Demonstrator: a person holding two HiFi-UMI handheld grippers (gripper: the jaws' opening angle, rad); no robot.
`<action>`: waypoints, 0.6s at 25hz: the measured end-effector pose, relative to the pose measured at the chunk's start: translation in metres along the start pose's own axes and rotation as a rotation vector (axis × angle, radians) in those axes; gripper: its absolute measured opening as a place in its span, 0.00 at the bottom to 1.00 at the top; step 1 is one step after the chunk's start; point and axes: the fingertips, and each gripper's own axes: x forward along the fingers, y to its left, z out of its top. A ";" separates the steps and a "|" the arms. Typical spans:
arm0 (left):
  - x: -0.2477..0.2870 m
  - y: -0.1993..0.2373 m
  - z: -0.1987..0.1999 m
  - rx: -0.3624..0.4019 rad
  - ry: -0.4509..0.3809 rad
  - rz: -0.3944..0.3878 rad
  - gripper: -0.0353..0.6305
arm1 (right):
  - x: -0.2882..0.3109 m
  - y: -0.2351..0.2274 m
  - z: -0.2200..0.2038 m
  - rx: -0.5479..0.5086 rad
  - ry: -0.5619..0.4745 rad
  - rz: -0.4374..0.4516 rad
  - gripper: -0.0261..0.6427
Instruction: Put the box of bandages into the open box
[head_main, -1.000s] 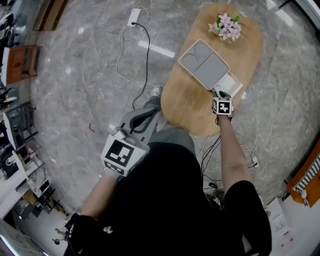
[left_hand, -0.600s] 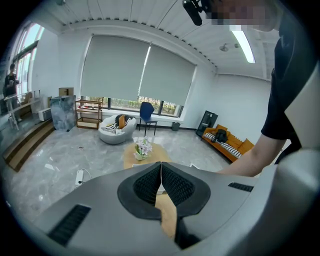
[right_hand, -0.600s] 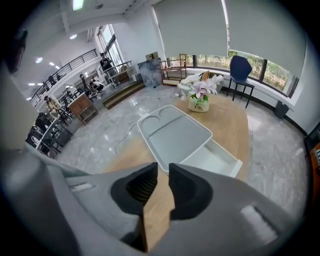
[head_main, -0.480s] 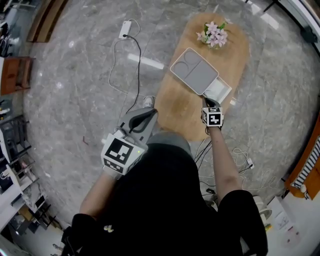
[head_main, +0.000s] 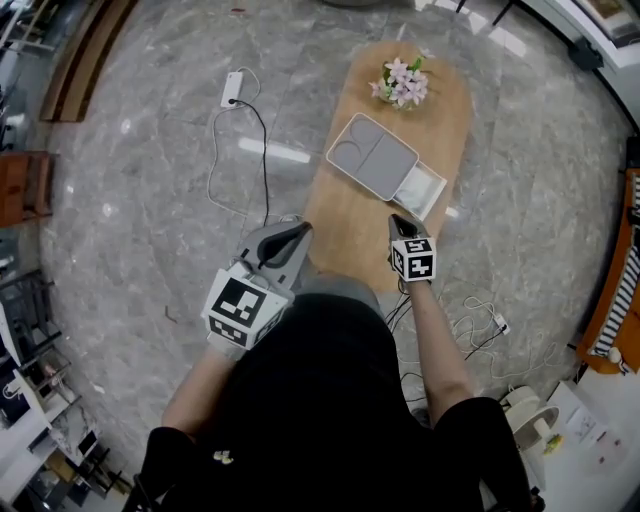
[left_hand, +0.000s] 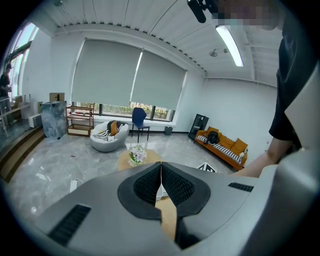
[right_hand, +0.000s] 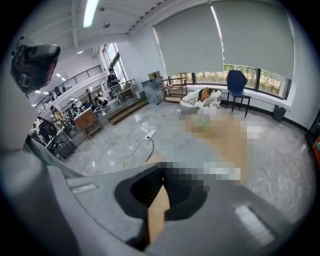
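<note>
Only the head view shows the right gripper (head_main: 398, 222) near the open box (head_main: 424, 188).

1. The head view looks steeply down from above the person. The oval tabletop (head_main: 360, 215) lies well beyond both pairs of jaws, with marble floor (head_main: 150, 150) around it.
2. The left gripper view rides close behind the left gripper (left_hand: 161, 167) and faces out across the room. The flowers (left_hand: 136, 155) show just past the jaw tips.
3. The right gripper view rides close behind the right gripper (right_hand: 162, 172), looking along its empty jaws, which have just been closing. Tabletop wood shows below the tips.
4. All three views take in the tabletop. The head view and the left gripper view share the flowers.
</note>
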 end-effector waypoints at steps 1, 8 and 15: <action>0.000 0.001 0.002 0.003 -0.005 -0.009 0.07 | -0.006 0.003 0.005 0.005 -0.013 -0.007 0.04; -0.001 0.012 0.014 0.015 -0.031 -0.057 0.07 | -0.057 0.016 0.037 0.090 -0.100 -0.070 0.04; -0.002 0.022 0.028 0.035 -0.072 -0.117 0.07 | -0.102 0.038 0.074 0.099 -0.187 -0.123 0.04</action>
